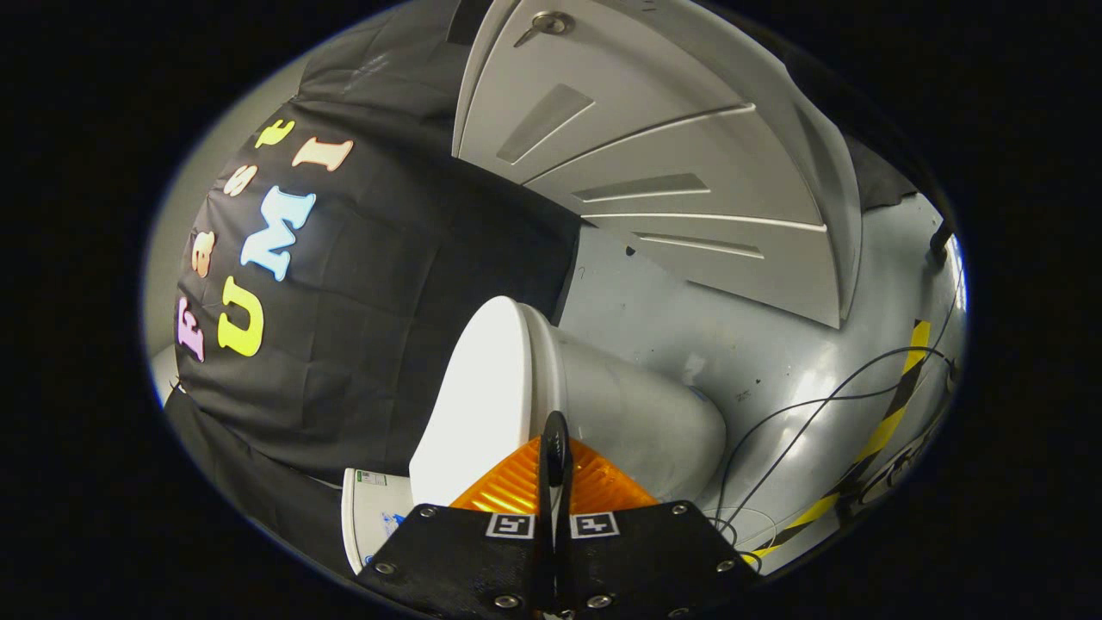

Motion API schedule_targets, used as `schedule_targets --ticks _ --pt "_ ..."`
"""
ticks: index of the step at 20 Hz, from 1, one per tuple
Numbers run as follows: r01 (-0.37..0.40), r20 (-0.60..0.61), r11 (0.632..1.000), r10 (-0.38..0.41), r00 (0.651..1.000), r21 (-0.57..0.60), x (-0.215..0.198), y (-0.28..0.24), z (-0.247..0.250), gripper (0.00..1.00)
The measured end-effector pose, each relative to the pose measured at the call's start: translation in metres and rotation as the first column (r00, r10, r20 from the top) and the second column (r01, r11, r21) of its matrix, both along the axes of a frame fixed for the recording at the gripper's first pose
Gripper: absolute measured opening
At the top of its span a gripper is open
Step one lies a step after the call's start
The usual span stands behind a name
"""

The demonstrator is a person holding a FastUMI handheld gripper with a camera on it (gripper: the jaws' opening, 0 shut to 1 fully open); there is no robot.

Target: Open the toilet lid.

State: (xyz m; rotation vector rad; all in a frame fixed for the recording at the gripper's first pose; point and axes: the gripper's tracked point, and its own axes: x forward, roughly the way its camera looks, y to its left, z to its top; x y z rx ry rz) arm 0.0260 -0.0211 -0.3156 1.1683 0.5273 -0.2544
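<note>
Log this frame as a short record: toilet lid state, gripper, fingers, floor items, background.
toilet lid: looks closed on the toilet bowl
gripper: fingers together, tips at the lid's edge
grasp: not evident; nothing seen between the fingers
floor: grey, with black cables and yellow-black hazard tape beside the bowl
background: white panelled door beyond the toilet, its metal handle visible
task status: lid not yet opened

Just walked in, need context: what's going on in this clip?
A person is working a handheld gripper at a white toilet. Its fingers are closed together, with only a thin slit between them, right at the edge of the toilet lid. Whether they pinch the lid can't be told. A white door stands beyond, cables on the floor.
</note>
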Motion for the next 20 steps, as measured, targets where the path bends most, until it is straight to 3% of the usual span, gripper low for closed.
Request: schedule_targets --ticks 14,20 --pt "0.004 -0.05 0.993 -0.01 0.999 -0.115 0.0 0.001 0.031 0.01" --pt "0.008 -0.032 0.984 -0.013 0.999 -0.176 0.001 0.005 0.066 0.01"
